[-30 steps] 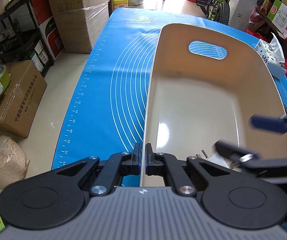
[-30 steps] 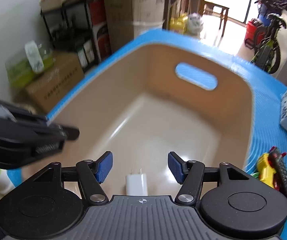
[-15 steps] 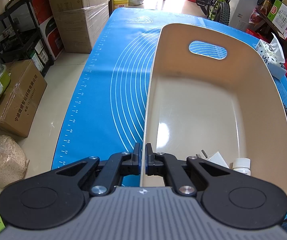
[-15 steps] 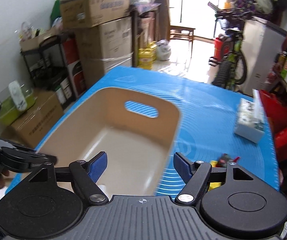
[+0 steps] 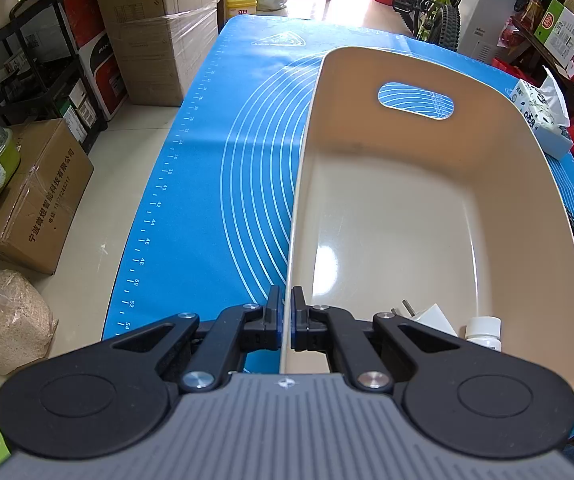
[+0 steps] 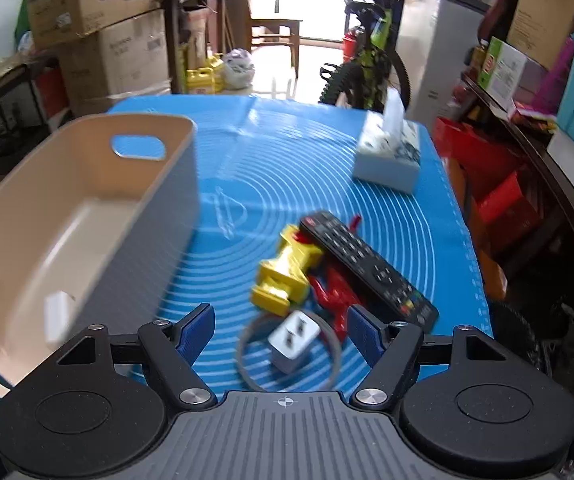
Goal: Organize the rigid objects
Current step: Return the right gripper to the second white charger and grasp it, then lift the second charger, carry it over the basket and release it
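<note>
Left gripper [image 5: 286, 312]: clamped on beige bin [image 5: 427, 216] wall.
Right gripper [image 6: 280, 330]: spread wide above white plug [image 6: 294, 340].
Hidden: red toy [image 6: 333, 292] half under remote [image 6: 367, 266].

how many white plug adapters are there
2: one white adapter lies inside the beige bin beside a white bottle; the other lies on the blue mat.

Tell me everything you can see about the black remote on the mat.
The remote is a long, slim black bar, plastic by its look, lying face up on the blue mat, set diagonally. Rows of small buttons cover its top, with a few coloured ones at its near end. It lies to the right of the bin, apart from it. A yellow toy sits against its left side, and a red toy pokes out beneath it. No gripper touches it.
</note>
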A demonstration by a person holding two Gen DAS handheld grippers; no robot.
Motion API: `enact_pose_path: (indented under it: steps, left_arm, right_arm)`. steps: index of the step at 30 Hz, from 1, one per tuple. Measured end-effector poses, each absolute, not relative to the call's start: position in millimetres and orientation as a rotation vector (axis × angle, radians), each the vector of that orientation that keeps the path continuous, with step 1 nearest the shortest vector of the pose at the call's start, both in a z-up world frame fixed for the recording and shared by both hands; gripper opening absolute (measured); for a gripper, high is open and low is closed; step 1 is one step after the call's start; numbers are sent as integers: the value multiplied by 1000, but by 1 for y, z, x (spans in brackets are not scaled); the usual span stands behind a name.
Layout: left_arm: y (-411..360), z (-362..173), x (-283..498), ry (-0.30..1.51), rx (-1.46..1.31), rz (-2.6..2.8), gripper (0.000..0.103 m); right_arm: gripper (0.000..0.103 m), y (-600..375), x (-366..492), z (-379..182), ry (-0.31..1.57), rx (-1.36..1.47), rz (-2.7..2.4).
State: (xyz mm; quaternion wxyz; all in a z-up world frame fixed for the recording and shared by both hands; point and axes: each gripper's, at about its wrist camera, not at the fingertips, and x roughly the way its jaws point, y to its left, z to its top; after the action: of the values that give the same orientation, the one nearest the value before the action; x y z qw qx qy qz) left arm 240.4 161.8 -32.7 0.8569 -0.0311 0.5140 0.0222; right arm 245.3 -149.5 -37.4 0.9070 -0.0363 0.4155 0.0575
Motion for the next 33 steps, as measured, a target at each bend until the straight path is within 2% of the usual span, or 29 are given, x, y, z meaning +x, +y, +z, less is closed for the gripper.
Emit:
enact_pose_path:
  steps: [7,12,19,21,27,29,33]
  left_arm:
    - [162,-33,240,1081,-62,49,5]
    - [161,-33,240,1081,-62,49,5]
    - [161,-32,240,1081,-59,50,5]
    - [161,-32,240,1080,-59,50,5]
    - [161,-32,240,1080,-59,51,5]
    - [161,-32,240,1081,-59,51,5]
    - [161,-32,240,1080,-59,51,5]
  right_arm:
    - [74,-145,251,-67,880,-69,108]
    - [63,-145,257,-80,904,-67,77]
    - [57,-146,267,-92,936,-4,44]
    - [52,-143,270,-95,946,-11,31]
    - [48,-139,280,-104,974,20,-30]
    - [40,-135,282,-106,978,11,-40]
    - [39,-128,277,-107,951,-29,-46]
